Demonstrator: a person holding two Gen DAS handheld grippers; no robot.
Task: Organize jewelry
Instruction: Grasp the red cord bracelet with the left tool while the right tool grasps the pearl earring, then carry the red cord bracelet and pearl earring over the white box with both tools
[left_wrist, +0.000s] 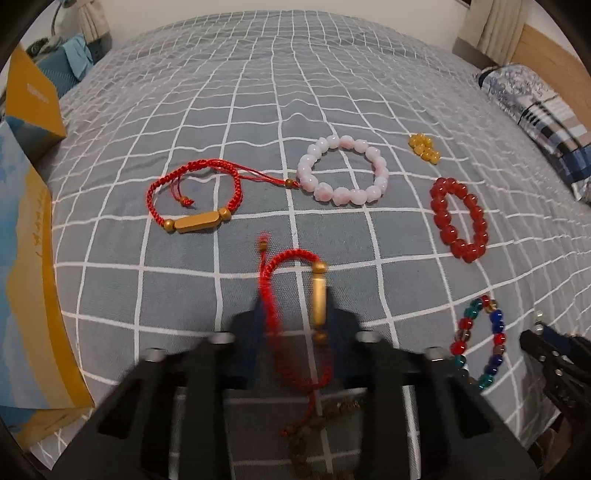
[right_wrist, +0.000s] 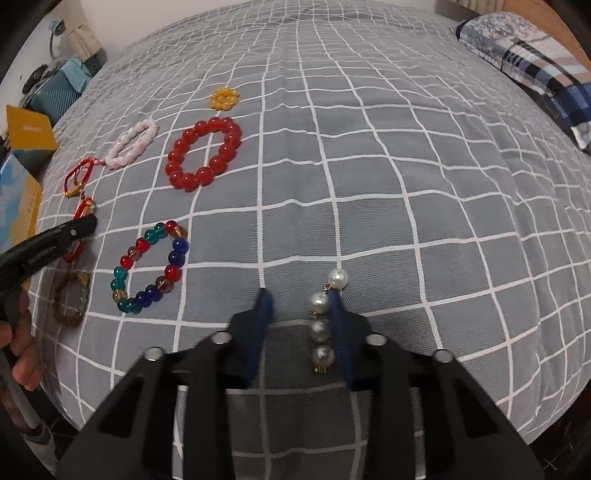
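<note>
My left gripper (left_wrist: 295, 306) is shut on a red cord bracelet with a gold tube bead (left_wrist: 317, 301), held above the grey checked bedspread (left_wrist: 184, 288). A second red cord bracelet (left_wrist: 192, 199), a pink bead bracelet (left_wrist: 343, 170), a yellow bead cluster (left_wrist: 424, 147), a red bead bracelet (left_wrist: 460, 218) and a multicoloured bead bracelet (left_wrist: 480, 347) lie on the bed. My right gripper (right_wrist: 299, 299) is open. A pearl strand (right_wrist: 325, 317) lies between its fingers, against the right finger (right_wrist: 341, 328). A brownish bracelet (right_wrist: 72, 297) lies near the left gripper.
Yellow and blue boxes (left_wrist: 29, 103) stand at the bed's left edge. A patterned pillow (right_wrist: 535, 62) lies at the far right by a wooden headboard. The bed's near edge drops off below the grippers.
</note>
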